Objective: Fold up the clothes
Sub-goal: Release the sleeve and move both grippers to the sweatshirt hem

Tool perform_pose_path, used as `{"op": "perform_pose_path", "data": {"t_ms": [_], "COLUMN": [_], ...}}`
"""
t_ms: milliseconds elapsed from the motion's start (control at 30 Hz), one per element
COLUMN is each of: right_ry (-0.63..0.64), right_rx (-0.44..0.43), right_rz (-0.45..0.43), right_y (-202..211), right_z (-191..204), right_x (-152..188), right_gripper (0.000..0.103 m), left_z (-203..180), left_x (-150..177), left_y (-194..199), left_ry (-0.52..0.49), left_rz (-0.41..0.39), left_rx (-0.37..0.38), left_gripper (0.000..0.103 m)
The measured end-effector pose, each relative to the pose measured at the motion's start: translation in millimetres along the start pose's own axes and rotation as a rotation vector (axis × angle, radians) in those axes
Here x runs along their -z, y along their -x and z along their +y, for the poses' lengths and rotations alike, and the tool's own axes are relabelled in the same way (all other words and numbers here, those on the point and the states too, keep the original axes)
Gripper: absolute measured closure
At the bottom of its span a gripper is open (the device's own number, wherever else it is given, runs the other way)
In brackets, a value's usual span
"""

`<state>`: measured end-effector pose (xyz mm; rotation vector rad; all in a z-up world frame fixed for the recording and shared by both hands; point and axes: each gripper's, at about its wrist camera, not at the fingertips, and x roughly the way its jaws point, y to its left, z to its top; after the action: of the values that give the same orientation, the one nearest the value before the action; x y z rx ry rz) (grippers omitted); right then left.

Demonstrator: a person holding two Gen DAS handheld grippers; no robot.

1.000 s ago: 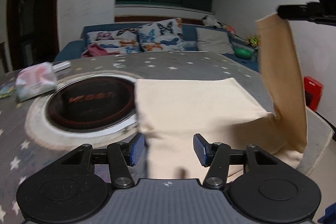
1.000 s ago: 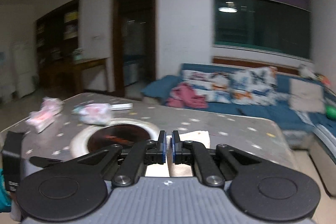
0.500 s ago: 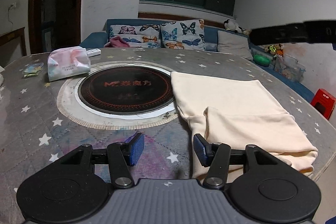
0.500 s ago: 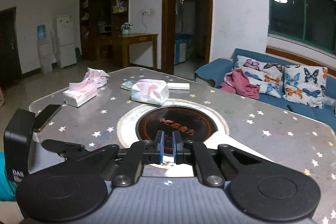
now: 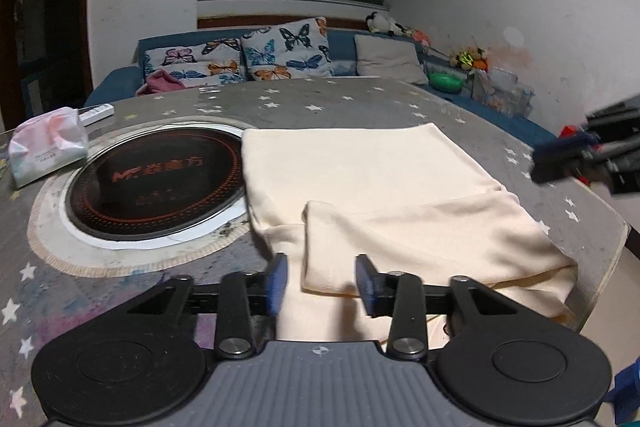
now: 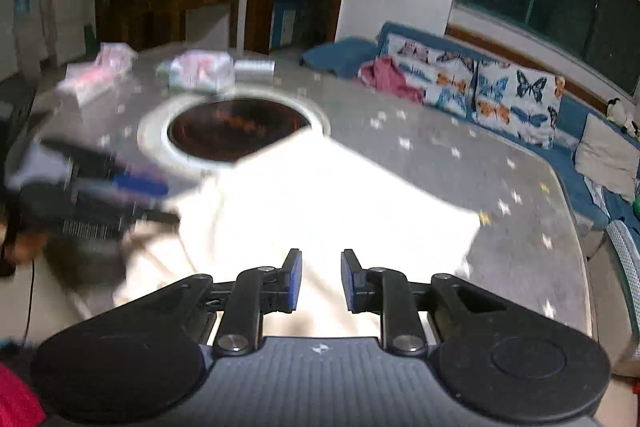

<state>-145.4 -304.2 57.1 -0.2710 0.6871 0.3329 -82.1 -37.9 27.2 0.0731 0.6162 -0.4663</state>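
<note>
A cream garment [image 5: 384, 187] lies spread on the grey star-patterned surface [image 5: 360, 103], reaching from the rim of the round black cooktop [image 5: 156, 183] set into the middle out toward the surface's right-hand edge. One flap of it is folded back over the rest, its rounded corner lying near the near edge, and a bunched part hangs close to the near right corner.

The left gripper [image 5: 320, 279] hovers low at the near edge with its jaws spread wide and nothing between them; the blue pads [image 5: 278, 277] stand either side of the folded flap's corner, and I cannot tell whether they touch the cloth. The right gripper [image 6: 318, 279] hangs over the garment [image 6: 320, 195] from the right-hand edge, jaws parted as well and holding nothing. From the left wrist view it shows only as a blurred dark shape [image 5: 588, 159] at the right edge of the surface. From the right wrist view the left gripper [image 6: 132, 187] is a smear at the near edge, beside the cloth.

A pink and white tissue pack [image 5: 48, 147] sits near the far left side of the cooktop, with a white remote [image 5: 96, 113] just beyond it. Behind the surface runs a blue sofa [image 5: 120, 87] with butterfly cushions [image 5: 284, 49] and a pink cloth [image 5: 160, 83] heaped on it.
</note>
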Motion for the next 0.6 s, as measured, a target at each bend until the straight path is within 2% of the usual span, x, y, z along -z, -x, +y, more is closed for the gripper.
{"op": "perform_pose_path", "data": {"t_ms": [67,100,200,300,467,533,600], "right_ry": [0.006,0.01,0.018,0.019,0.031,0.029,0.031], "right_rx": [0.002,0.006,0.013,0.006,-0.017,-0.034,-0.048], "right_rz": [0.029,0.039,0.07,0.095,0.113,0.114,0.12], "right_y": [2.4,3.8,5.4,5.8,3.4,1.5,-1.7], "right_z": [-1.4,-1.6,-1.0,-1.3,4.9,7.2,9.4], "right_x": [11.7,16.9,28.1,36.9,47.5,50.0,52.5], "right_gripper": [0.075,0.07,0.066,0.059,0.059,0.059,0.059], "left_z": [-1.9,-2.7,-4.6,-5.5,-12.9,-14.4,-11.7], "left_x": [0.2,0.3,-0.3,-2.5,-18.2,-19.5,-16.3], "left_y": [-4.6,-5.9,-7.3,-3.7,29.8,35.7,32.7], "left_ry": [-0.017,-0.024,-0.036,-0.032,-0.027,-0.037,-0.04], "left_rz": [0.011,0.013,0.012,-0.006,-0.1,-0.111,-0.083], "left_rx": [0.006,0.001,-0.016,-0.035,-0.053,-0.062,-0.062], "left_gripper": [0.081,0.089,0.098,0.1,0.1,0.1,0.099]}}
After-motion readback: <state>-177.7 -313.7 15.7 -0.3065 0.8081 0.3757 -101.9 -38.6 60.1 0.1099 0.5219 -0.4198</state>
